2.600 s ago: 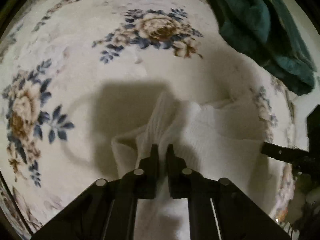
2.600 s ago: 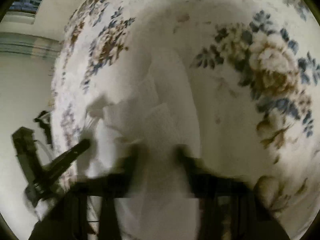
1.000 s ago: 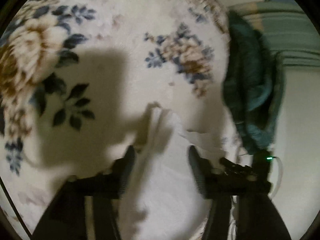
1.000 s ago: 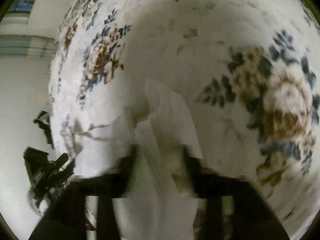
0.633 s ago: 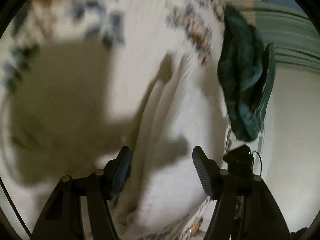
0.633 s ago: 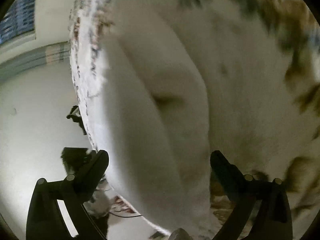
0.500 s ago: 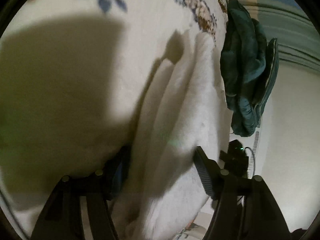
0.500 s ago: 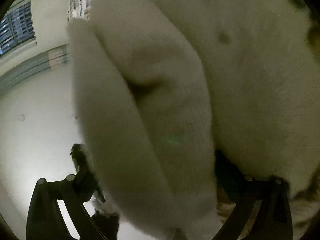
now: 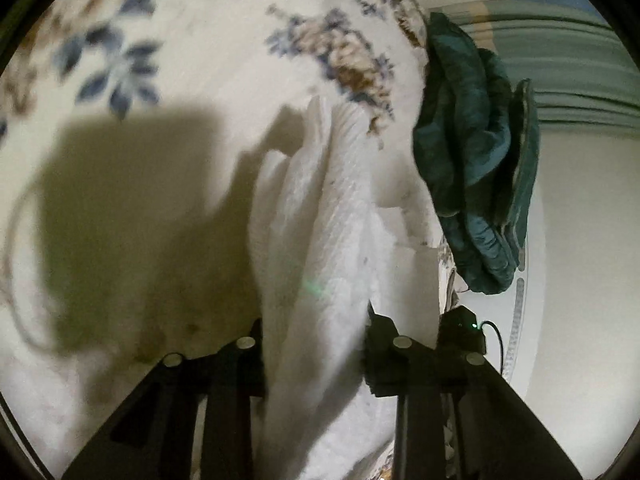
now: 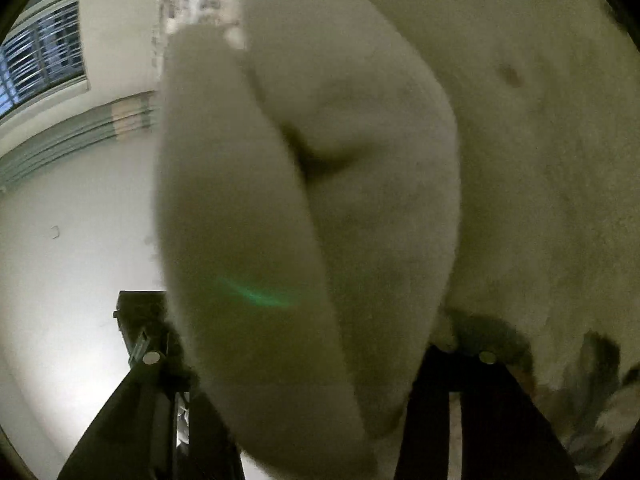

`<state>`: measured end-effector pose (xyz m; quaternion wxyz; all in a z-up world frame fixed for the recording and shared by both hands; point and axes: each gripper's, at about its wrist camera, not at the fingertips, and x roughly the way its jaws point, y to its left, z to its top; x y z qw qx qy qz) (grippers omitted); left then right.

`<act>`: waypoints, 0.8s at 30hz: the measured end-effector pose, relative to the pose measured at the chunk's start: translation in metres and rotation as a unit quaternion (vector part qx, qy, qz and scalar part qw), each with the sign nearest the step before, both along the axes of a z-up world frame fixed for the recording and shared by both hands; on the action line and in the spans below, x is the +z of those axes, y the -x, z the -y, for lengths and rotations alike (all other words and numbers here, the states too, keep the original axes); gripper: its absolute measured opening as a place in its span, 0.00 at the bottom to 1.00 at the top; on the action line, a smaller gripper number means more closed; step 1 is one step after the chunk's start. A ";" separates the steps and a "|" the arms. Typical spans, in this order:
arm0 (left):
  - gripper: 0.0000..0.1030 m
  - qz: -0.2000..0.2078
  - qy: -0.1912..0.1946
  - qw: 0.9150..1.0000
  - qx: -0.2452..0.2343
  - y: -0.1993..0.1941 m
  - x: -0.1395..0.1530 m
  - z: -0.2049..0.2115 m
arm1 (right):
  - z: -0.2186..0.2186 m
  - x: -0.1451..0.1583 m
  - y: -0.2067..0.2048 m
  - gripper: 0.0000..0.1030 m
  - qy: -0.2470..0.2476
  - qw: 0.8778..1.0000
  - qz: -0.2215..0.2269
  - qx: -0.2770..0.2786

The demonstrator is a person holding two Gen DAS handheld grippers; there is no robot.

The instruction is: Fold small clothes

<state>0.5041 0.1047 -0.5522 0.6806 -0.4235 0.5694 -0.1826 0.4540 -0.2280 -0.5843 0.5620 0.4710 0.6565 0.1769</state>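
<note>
A small white knitted garment (image 9: 320, 248) lies bunched in thick folds on the floral blanket (image 9: 192, 40). My left gripper (image 9: 314, 344) is down low with its jaws spread on either side of the folded bundle, which fills the gap between them. In the right wrist view the same white garment (image 10: 304, 208) is very close and fills most of the picture. My right gripper (image 10: 304, 356) has its jaws set wide on either side of the fabric, with its fingertips hidden behind it.
A crumpled teal garment (image 9: 472, 184) lies at the blanket's right edge. Beyond it are a pale wall and green curtain (image 9: 580, 80). A window with bars (image 10: 40, 56) shows at upper left of the right wrist view.
Both grippers opened, dropped low and pushed in around the folded white garment. In the last half second the left jaws narrowed around the bundle.
</note>
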 end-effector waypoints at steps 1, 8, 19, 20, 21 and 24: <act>0.26 0.003 0.000 1.000 0.000 -0.001 0.005 -0.003 | -0.003 0.008 -0.002 0.43 -0.002 1.000 0.006 -0.003; 0.26 0.044 0.000 0.999 0.005 -0.042 0.043 -0.048 | -0.047 0.071 -0.061 0.43 0.004 0.997 0.074 0.004; 0.27 0.090 -0.025 0.996 0.010 -0.166 0.045 -0.118 | -0.130 0.067 -0.196 0.43 0.021 0.990 0.139 0.022; 0.28 0.087 -0.029 0.996 0.006 -0.172 0.037 -0.121 | -0.129 0.058 -0.204 0.43 0.022 0.990 0.136 0.023; 0.28 0.077 -0.034 0.996 0.001 -0.178 0.023 -0.123 | -0.127 0.048 -0.210 0.43 0.026 0.991 0.129 0.024; 0.30 0.031 -0.053 0.998 -0.015 -0.182 -0.018 -0.126 | -0.128 0.013 -0.214 0.44 0.049 0.993 0.101 0.036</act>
